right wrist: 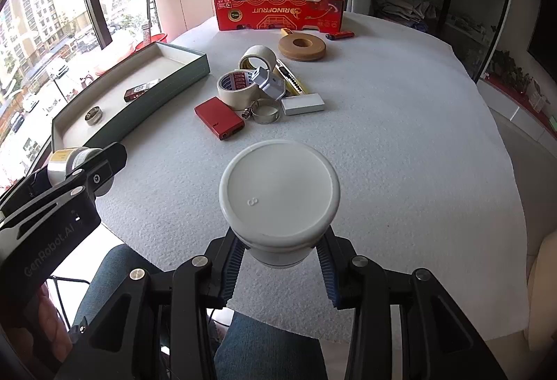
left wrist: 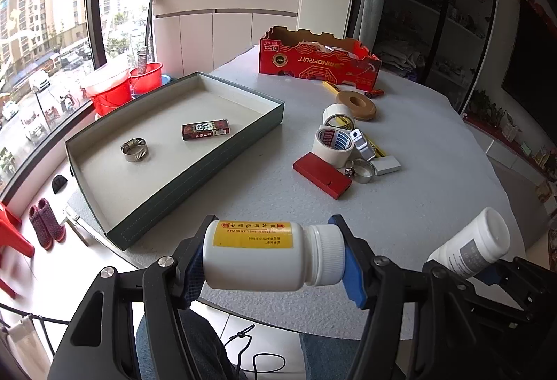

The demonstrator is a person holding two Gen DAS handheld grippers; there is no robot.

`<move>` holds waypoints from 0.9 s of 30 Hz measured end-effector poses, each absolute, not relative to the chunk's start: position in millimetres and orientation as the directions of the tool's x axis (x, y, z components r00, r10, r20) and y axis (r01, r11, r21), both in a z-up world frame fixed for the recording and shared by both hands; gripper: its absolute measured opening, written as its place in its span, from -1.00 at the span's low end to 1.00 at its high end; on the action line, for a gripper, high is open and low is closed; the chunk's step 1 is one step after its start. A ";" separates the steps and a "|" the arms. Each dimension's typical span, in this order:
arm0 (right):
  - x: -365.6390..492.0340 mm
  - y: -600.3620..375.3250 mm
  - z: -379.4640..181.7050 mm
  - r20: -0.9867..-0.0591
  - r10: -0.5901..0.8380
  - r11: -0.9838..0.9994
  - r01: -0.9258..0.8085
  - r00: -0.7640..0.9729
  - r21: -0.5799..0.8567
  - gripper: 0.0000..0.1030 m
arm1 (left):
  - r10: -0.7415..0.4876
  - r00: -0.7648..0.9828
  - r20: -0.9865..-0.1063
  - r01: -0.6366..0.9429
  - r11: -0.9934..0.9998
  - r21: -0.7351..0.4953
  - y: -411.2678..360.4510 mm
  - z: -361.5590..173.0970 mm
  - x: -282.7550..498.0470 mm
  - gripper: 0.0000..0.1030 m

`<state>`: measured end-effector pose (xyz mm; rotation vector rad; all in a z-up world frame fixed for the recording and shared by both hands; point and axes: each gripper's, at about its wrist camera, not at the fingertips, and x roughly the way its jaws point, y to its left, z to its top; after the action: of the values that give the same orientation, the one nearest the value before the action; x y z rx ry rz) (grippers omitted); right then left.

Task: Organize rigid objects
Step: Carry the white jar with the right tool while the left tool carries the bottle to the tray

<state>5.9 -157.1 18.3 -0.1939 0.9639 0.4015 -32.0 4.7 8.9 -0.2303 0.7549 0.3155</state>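
**Two bottles clamped, one per gripper, above the table edge**

Two white bottles are held off the table. The left gripper pinches a yellow-labelled bottle end to end: one blue pad presses the base, the other presses the ribbed cap, so the bottle lies crosswise between the fingers. The right gripper clamps a grey-labelled bottle by its body, flat end pointing away from the camera.

Left of both grippers, a shallow green tray rests on the table. It contains a metal hose clamp and a small dark box, well apart.

Beyond the grippers, a cluster lies on the table: two tape rolls, a red flat case, a second hose clamp, a grey block and a utility knife. A brown tape ring and a lighter lie near the red cardboard box at the far edge.
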 end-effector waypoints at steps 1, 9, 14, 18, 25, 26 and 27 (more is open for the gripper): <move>6.3 -155.1 18.6 -0.828 0.244 0.909 -0.418 0.505 0.013 -0.20 | 0.196 0.684 -0.703 -0.363 0.927 -0.094 7.0 8.2 -31.9 0.31; 17.0 -139.6 22.4 -0.828 0.242 0.898 -0.439 0.506 -0.006 -0.20 | 0.215 0.679 -0.702 -0.417 0.900 -0.128 37.0 8.4 -32.3 0.31; 28.2 -122.5 27.9 -0.827 0.257 0.884 -0.467 0.500 -0.008 -0.20 | 0.245 0.668 -0.703 -0.481 0.863 -0.156 71.9 12.8 -34.0 0.31; 38.6 -104.1 38.8 -0.815 0.288 0.867 -0.498 0.502 -0.001 -0.20 | 0.272 0.661 -0.699 -0.522 0.836 -0.169 98.6 20.2 -33.8 0.31; 64.0 -62.7 55.6 -0.795 0.347 0.826 -0.564 0.498 0.007 -0.20 | 0.344 0.637 -0.690 -0.578 0.806 -0.132 140.8 31.5 -22.4 0.31; 68.2 -55.8 57.4 -0.794 0.356 0.819 -0.574 0.493 0.011 -0.20 | 0.353 0.633 -0.689 -0.585 0.801 -0.128 146.7 33.0 -20.2 0.31; 72.5 -48.5 59.2 -0.792 0.369 0.811 -0.585 0.487 0.018 -0.20 | 0.363 0.628 -0.688 -0.594 0.795 -0.123 153.2 34.6 -18.0 0.31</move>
<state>72.5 -48.5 59.2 -0.2699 0.8886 0.5885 -18.0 153.2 34.6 -0.3570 0.6985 0.5621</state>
